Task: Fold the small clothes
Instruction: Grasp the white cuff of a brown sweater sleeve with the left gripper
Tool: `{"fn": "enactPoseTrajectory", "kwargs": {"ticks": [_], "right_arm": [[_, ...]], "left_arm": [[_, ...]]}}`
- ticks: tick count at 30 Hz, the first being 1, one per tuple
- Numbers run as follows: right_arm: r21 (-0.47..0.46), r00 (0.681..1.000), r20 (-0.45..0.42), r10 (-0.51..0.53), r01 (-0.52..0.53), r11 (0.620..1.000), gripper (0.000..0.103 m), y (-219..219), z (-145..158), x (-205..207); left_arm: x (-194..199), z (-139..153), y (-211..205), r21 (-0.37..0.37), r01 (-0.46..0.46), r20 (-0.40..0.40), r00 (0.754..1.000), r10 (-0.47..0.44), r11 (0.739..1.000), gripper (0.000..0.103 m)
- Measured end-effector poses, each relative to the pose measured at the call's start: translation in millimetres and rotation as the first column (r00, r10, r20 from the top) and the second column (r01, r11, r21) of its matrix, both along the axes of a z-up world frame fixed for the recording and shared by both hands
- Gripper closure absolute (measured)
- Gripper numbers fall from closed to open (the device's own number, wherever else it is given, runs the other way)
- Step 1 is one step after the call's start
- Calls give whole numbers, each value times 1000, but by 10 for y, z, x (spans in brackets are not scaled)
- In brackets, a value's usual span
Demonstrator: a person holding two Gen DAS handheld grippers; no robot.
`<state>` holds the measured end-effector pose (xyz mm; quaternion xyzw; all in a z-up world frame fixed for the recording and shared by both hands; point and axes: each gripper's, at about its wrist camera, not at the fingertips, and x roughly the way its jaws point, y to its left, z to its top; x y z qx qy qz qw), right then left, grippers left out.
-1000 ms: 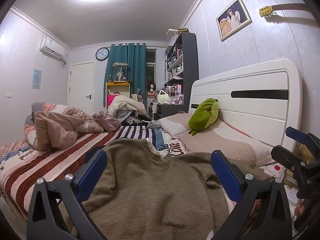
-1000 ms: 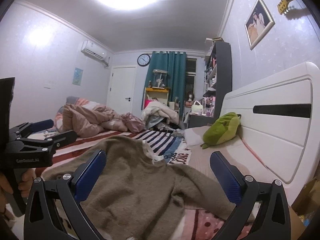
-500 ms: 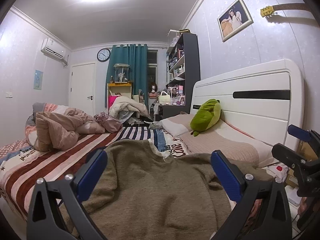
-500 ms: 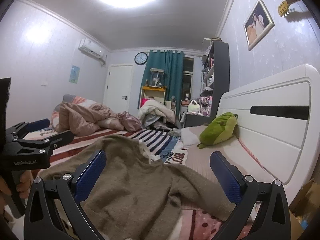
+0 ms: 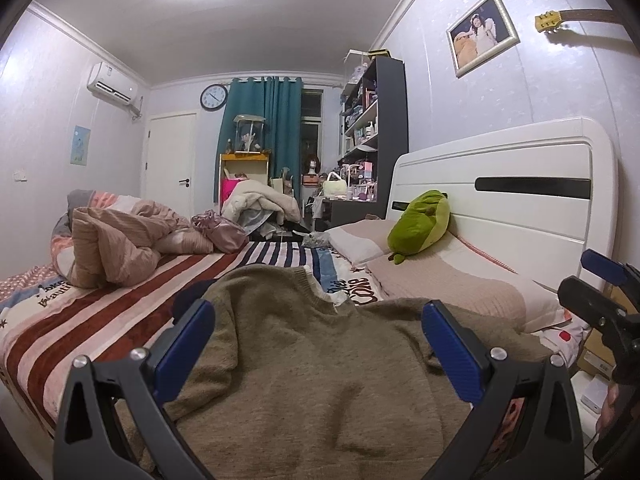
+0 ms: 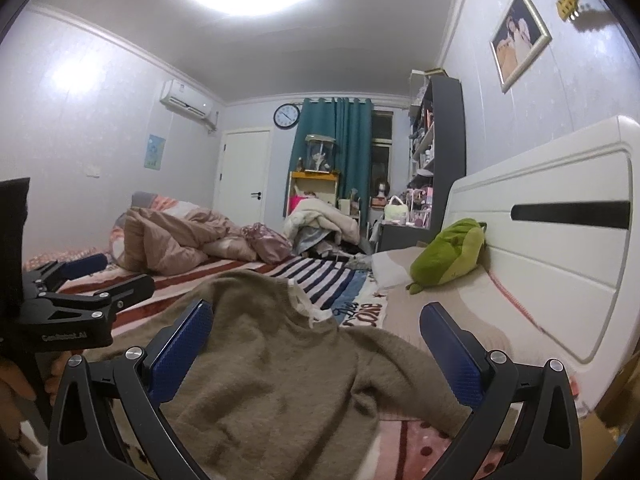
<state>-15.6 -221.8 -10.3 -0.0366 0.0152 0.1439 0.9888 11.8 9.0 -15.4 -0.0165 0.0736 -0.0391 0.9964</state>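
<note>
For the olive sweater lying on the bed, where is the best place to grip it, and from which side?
Probably the right sleeve of the olive sweater: it trails out flat and free toward the headboard. The open right hand-held gripper could come from the near bed edge, low over the fabric, pinching the sleeve's end.

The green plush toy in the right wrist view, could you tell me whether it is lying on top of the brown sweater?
No, the green plush toy rests against the white headboard, well apart from the brown sweater.
</note>
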Motion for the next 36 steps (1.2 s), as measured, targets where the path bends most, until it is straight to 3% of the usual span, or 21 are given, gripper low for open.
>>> {"fn": "enactPoseTrajectory", "kwargs": {"ticks": [12,17,19,21,23,27,32,36], "right_arm": [[-65,997,-72,-6,2,998,0,89,-168,239],[-130,994,-106,-21,7,991,0,161,-444,462],[-125,990,-139,-23,5,992,0,164,-548,565],[-106,985,-174,-11,-8,994,11,163,-655,646],[-116,977,-212,-24,0,993,30,197,-746,722],[-140,962,-272,-34,-4,990,31,315,-867,850],[-153,956,-289,-41,-4,988,31,476,-899,944],[-152,952,-302,-50,4,988,31,529,-889,1028]], "left_arm": [[172,-138,305,-31,-35,-39,999,34,999,1],[293,-393,622,-1,-98,-105,990,97,995,1],[329,-544,855,-23,-125,-143,982,121,992,1],[350,-728,1127,-38,-172,-192,968,161,984,1],[372,-936,1443,-40,-237,-245,944,220,971,3],[382,-1280,1953,-92,-332,-331,899,286,939,21],[349,-1725,2419,-164,-407,-418,854,311,898,21],[334,-1997,2597,-241,-421,-476,837,271,875,21]]}}
